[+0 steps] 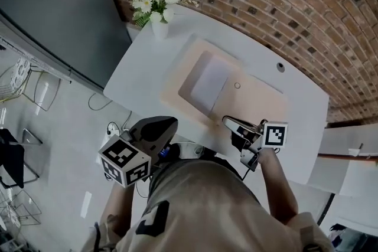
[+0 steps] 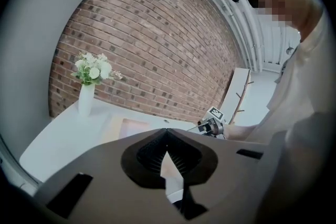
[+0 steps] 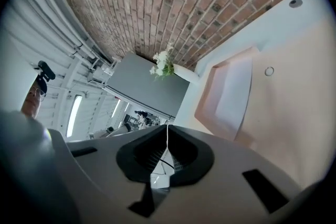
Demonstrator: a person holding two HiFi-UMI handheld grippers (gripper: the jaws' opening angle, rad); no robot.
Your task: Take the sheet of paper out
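Note:
An open beige folder [image 1: 260, 104] lies flat on the white table [image 1: 139, 71]. A white sheet of paper [image 1: 209, 84] rests in its left half; in the right gripper view the sheet [image 3: 234, 93] is ahead and to the right. My right gripper [image 1: 226, 120] is over the folder's near edge, jaws shut with nothing between them [image 3: 168, 126]. My left gripper [image 1: 172, 122] is at the table's near edge, close to my body. Its jaws meet at the tips [image 2: 167, 130] with nothing held, pointing across the table.
A white vase of flowers [image 1: 158, 9] stands at the table's far left corner, against the brick wall. A small round snap [image 1: 237, 85] sits mid-folder and a cable hole [image 1: 280, 66] beyond it. Chairs and cables are on the floor to the left.

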